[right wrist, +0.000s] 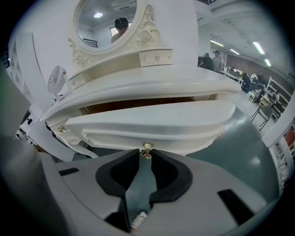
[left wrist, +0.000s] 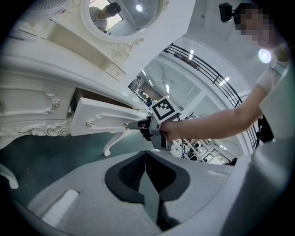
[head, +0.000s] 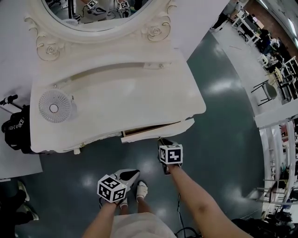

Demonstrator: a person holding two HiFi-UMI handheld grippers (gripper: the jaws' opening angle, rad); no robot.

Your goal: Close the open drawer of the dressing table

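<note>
The white dressing table [head: 116, 88] has its right front drawer [head: 158, 129] pulled partly out, with brown wood showing behind the front. In the right gripper view the drawer front [right wrist: 152, 120] fills the middle, and its small brass knob [right wrist: 147, 147] sits between the tips of my right gripper [right wrist: 146, 154], which is shut on it. The left gripper view shows that right gripper [left wrist: 131, 124] at the drawer front [left wrist: 99, 120]. My left gripper [head: 136, 172] hangs lower and to the left, away from the table. Its jaws [left wrist: 145, 153] are shut and hold nothing.
A small round fan [head: 55, 106] stands on the tabletop's left, below the oval mirror [head: 98, 11]. A black bag [head: 16, 130] sits beside the table's left end. The person's shoe [head: 142, 189] is on the grey floor in front. White racks [head: 279, 153] stand far right.
</note>
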